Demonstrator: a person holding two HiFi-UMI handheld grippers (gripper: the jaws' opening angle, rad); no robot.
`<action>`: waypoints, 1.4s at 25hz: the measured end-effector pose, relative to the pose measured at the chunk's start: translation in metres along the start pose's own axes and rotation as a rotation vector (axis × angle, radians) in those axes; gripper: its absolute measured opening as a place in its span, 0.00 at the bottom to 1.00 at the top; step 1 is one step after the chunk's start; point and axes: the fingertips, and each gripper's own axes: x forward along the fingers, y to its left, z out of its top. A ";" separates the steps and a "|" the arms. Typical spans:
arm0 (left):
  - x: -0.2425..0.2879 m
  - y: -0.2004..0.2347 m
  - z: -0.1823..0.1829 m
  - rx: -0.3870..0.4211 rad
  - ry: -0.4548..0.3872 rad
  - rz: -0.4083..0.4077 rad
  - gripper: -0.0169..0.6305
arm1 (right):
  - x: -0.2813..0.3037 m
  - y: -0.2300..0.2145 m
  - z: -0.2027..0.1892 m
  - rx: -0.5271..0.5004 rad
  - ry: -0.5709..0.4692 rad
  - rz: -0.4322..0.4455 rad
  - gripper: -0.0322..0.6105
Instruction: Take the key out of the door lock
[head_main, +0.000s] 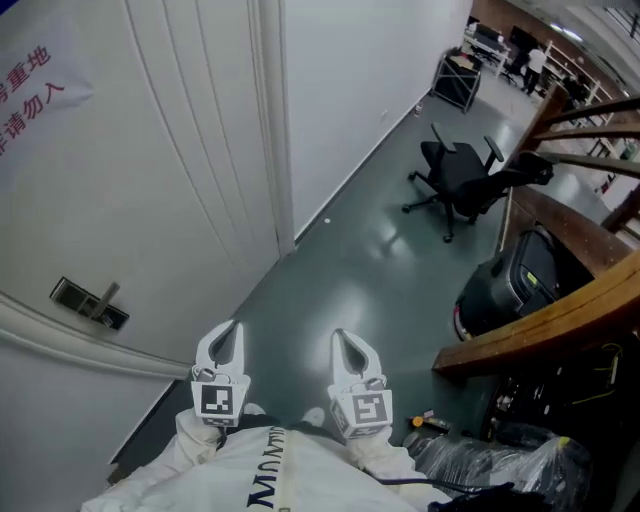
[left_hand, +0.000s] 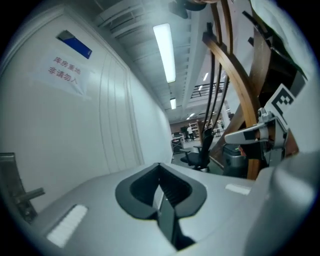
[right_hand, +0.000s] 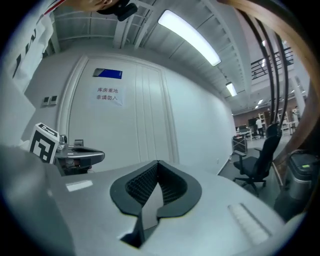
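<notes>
Sleeves (head_main: 195, 440): white cloth lies closest under the head view, and we see both tools reach out from it.
Left gripper (head_main: 229, 340): jaws pressed together with nothing between them.
Right gripper (head_main: 346, 348): jaws likewise closed and empty, just beside the left one.
Door lock (head_main: 90, 303): metal plate with a lever on the white door (head_main: 150, 180), left of both grippers and apart from them.
Key: too small for us to make out; we judge it sits at that plate.
Handling: we expect light, stiff, smooth metal, apt to slip.
Hold: we would pinch its flat head and pull straight out.
</notes>
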 end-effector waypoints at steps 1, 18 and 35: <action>-0.006 0.018 -0.004 -0.005 0.006 0.046 0.03 | 0.012 0.011 0.000 -0.005 0.003 0.041 0.05; -0.186 0.244 -0.068 -0.122 0.070 0.674 0.03 | 0.144 0.278 -0.002 -0.133 0.055 0.627 0.05; -0.303 0.321 -0.109 -0.141 0.116 0.911 0.03 | 0.164 0.434 -0.020 -0.182 0.085 0.861 0.05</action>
